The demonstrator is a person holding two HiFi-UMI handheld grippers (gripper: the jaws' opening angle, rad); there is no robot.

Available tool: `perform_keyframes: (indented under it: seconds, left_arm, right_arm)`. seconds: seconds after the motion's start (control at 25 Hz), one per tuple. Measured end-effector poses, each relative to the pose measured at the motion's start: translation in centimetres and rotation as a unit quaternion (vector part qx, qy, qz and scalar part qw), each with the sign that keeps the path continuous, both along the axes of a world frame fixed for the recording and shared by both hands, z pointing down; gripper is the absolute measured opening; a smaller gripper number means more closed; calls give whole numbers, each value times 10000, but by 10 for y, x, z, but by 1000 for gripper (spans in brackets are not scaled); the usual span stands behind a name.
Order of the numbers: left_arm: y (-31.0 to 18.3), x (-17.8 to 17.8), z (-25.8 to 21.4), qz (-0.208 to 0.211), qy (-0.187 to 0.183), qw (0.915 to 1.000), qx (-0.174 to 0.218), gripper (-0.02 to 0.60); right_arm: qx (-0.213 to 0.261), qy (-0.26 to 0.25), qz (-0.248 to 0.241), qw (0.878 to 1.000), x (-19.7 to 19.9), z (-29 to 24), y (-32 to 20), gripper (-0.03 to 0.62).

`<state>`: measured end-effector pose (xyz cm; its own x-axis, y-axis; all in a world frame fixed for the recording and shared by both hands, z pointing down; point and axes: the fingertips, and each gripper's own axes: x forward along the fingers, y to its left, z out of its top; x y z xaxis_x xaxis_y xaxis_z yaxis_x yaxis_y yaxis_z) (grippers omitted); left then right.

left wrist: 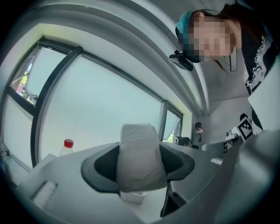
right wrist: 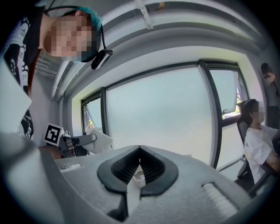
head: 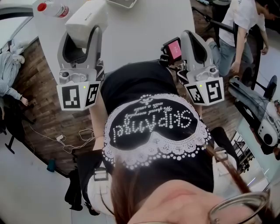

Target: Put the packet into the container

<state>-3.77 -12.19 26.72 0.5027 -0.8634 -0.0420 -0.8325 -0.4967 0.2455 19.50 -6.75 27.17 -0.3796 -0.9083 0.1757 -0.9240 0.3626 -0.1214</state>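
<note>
A white soft packet (left wrist: 140, 159) sits clamped between my left gripper's (left wrist: 139, 168) dark pads; in the head view the packet (head: 86, 19) sticks out past the left gripper (head: 83, 37) over the white table (head: 148, 30). A small white container (head: 122, 3) shows at the table's far edge, and in the left gripper view its rim (left wrist: 133, 197) peeks out just under the packet. My right gripper (head: 194, 46) is raised at the right, shut (right wrist: 139, 151) with its ribbed pads meeting and nothing between them. Both grippers point up and away from my chest.
A clear bottle with a red cap (head: 52, 8) lies at the table's far left. A pink-screened device (head: 173, 49) sits beside the right gripper. A person (head: 238, 30) stands at the right by chairs. Cables (head: 65, 142) lie on the wooden floor.
</note>
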Motion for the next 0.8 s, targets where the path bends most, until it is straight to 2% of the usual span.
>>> perform_keyframes:
  seconds: [0.8]
  left_arm:
    - [-68,42,37,309,-256,9991,-131,265]
  right_arm:
    - [-151,11,256,9996,20,7,-8,3]
